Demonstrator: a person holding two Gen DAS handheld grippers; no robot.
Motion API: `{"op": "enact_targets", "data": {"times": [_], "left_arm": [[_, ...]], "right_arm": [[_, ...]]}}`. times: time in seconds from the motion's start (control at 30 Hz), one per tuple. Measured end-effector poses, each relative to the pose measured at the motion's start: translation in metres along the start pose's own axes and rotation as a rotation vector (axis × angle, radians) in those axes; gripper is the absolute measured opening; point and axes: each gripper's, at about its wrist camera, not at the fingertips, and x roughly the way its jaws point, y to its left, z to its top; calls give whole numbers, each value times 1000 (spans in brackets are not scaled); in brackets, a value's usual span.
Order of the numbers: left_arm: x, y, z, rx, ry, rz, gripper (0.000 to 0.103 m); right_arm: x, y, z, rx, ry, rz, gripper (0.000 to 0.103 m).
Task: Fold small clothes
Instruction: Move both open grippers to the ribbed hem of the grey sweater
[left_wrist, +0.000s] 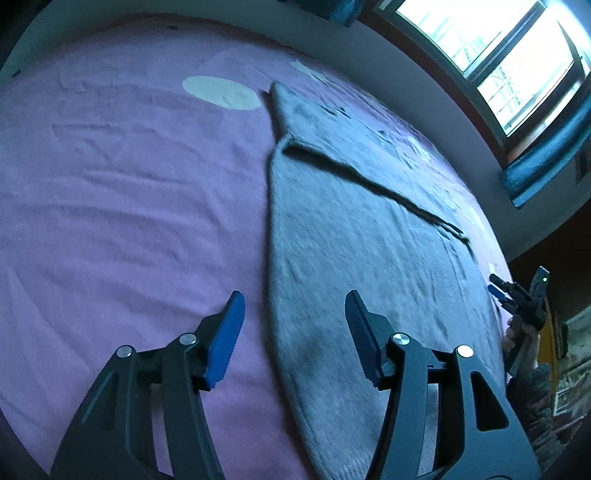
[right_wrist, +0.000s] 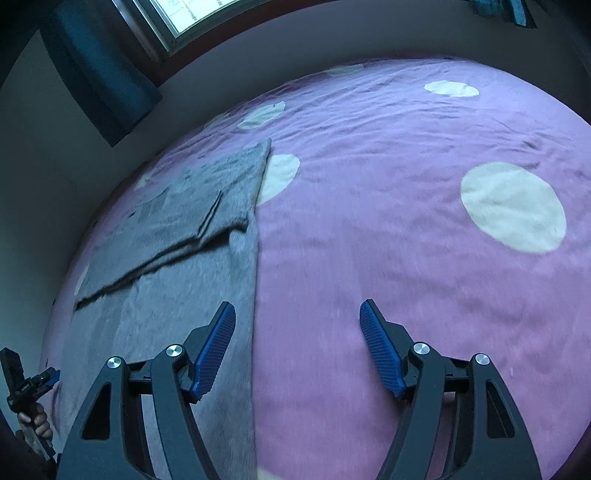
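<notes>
Left wrist view is showing the left gripper hanging over a bed with a purple sheet dotted with pale ovals, its jaws spread with nothing between them. A grey garment is lying flat on the sheet, and its long folded edge is running just below and between the two fingers, so the inner finger is hovering over the cloth while the outer one is hovering over bare sheet. A flap of the garment is already lying doubled across the body ahead of the gripper, which suggests one fold is done and the piece is being left flat to keep that crease. The right gripper is standing likewise spread and empty, straddling the opposite straight edge of the same garment, cloth under its left finger and sheet under its right. Both are probably placed at the edges so the next pinch can take the near hem from either side. Each gripper is pointing forward and steeply downward at the bed, held clear of the cloth. In each view the other gripper is appearing small at the frame's margin, gripped by a person's hand, well apart across the garment.
</notes>
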Motion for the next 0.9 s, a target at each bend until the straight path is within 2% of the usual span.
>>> {"op": "enact_targets", "data": {"times": [0.1,0.17,0.2,0.3,0.53,0.8,0.9], "left_arm": [[-5,-1,-11,4,4,-8,55],[-9,-3,-16,5,13,-21,55],[-10,-3,-20,-4,22,-37,55],[-13,-1,-28,-36,43,-80,55],[-19,1,-44,-53,95,-156,55],[-23,-7,-61,-50,157,-211,55],[-26,-15,-67,-32,173,-208,55]], "right_arm": [[-11,5,-13,-40,17,-14,70],[-20,6,-22,-47,55,21,70],[-23,6,-26,-43,69,46,70],[-35,-1,-40,33,160,222,70],[-58,-5,-77,78,290,424,70],[-68,7,-110,90,382,580,69],[-66,18,-117,57,417,585,60]]}}
